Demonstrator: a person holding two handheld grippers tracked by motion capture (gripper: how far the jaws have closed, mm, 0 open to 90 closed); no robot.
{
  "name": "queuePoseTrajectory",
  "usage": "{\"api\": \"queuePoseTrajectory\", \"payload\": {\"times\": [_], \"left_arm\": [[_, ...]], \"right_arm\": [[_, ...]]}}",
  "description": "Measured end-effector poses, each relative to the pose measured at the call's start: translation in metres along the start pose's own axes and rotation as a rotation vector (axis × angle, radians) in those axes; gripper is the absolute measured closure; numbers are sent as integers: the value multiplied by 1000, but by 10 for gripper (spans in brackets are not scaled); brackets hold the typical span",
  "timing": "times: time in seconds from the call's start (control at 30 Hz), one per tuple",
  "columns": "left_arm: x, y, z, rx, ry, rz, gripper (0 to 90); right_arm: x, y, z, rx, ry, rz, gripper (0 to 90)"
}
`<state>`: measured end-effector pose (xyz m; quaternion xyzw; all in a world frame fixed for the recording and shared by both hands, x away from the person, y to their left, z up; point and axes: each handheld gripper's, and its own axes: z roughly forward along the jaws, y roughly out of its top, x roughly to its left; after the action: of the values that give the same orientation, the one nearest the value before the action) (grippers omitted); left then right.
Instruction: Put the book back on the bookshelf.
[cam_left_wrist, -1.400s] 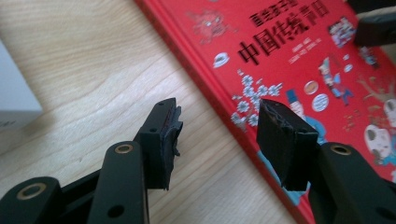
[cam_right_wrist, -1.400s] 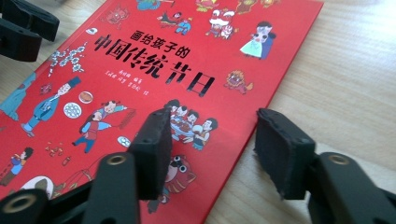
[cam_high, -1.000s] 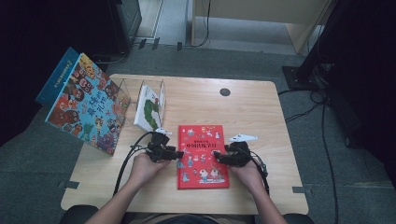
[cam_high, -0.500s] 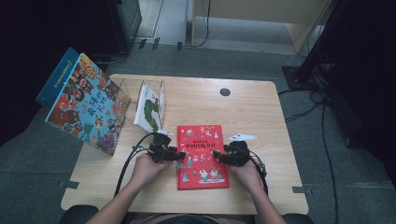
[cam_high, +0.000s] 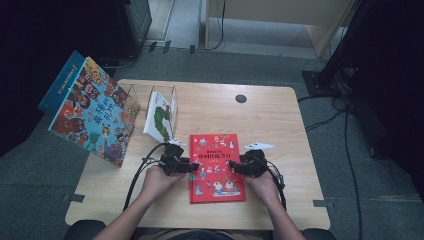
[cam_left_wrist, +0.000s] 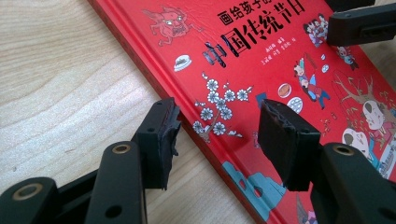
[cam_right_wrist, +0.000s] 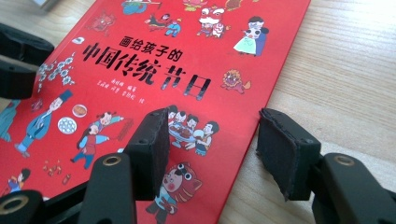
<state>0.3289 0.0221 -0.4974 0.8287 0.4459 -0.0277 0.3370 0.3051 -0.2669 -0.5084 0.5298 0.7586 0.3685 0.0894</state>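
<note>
Barely shifted since the earlier frames: both tongs holding the same stations at the red book (cam_high: 217, 167), which lies flat and closed on the counter (cam_high: 280, 120), near its front edge, cover up. Judged from that stillness: a grasp being lined up, not yet made, with the lift or the opening of the cover still ahead.

Left tongs (cam_left_wrist: 217, 140) standing apart, straddling the book's spine-side edge, one pad over bare wood, the other over the red cover; no clamping yet. Right tongs (cam_right_wrist: 212, 149) likewise apart, straddling the opposite long edge, one pad above the cover, the other above the wood.

Seen from above: left hand (cam_high: 159, 181) and right hand (cam_high: 262, 184) low at the book's two sides, forearms coming in from the near edge, tongs pointing inward toward each other. Farther back on the left, a clear stand (cam_high: 150, 97) holding a white book (cam_high: 160, 117), and a large colourful book (cam_high: 92, 112) propped beside it.
</note>
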Motion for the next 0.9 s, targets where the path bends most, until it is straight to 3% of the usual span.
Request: {"api": "queuePoseTrajectory", "payload": {"times": [0.07, 0.23, 0.4, 0.57, 0.63, 0.9], "left_arm": [[-1, 0, 0, -1, 11, 4, 475], [-2, 1, 1, 10, 1, 8, 471], [-4, 0, 1, 1, 12, 8, 474], [-7, -3, 2, -18, 37, 16, 477], [-7, -3, 2, -19, 39, 14, 477], [-7, -3, 2, -22, 36, 9, 473]], "right_arm": [[1, 2, 0, 11, -5, 31, 431], [-5, 4, -2, 26, -4, 86, 520], [-2, 8, -1, 52, -21, 91, 500], [-5, 14, -2, 75, -4, 228, 527], [-8, 15, -2, 81, 11, 252, 534], [-14, 19, -3, 109, 44, 275, 533]]}}
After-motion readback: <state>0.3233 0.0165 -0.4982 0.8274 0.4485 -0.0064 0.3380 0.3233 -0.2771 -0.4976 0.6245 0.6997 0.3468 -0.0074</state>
